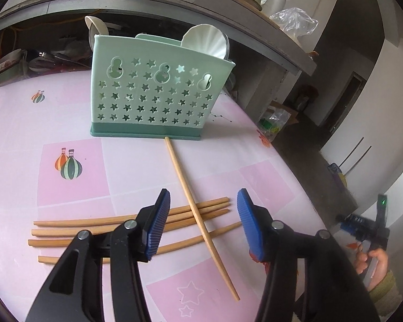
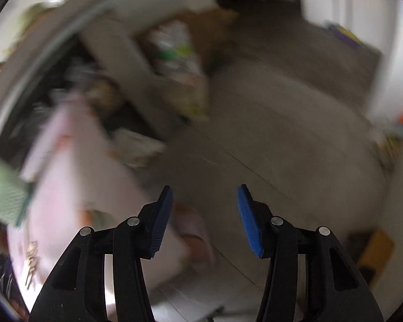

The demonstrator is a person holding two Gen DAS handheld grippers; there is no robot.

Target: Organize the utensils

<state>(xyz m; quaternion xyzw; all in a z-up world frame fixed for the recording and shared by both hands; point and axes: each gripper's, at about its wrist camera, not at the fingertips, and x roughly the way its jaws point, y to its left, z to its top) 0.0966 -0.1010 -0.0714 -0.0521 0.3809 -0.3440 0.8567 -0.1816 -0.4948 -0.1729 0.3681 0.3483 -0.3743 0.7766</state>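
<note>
A mint-green utensil holder (image 1: 155, 94) with star cut-outs stands on the pink table (image 1: 53, 123); white spoons (image 1: 205, 43) stick out of its top. Several wooden chopsticks (image 1: 99, 221) lie side by side near the front, and one chopstick (image 1: 190, 201) lies across them, pointing at the holder. My left gripper (image 1: 203, 225) is open and empty, hovering just above the crossed chopsticks. My right gripper (image 2: 204, 220) is open and empty, off the table's right side over the floor; its view is motion-blurred. It also shows in the left wrist view (image 1: 373, 230) at the far right.
A grey shelf (image 1: 228, 13) runs behind the table with bowls and clutter under it, and jars and a plastic bag (image 1: 295, 21) on top. The table's right edge (image 1: 282, 155) drops to a grey floor with bags and boxes (image 1: 276, 123).
</note>
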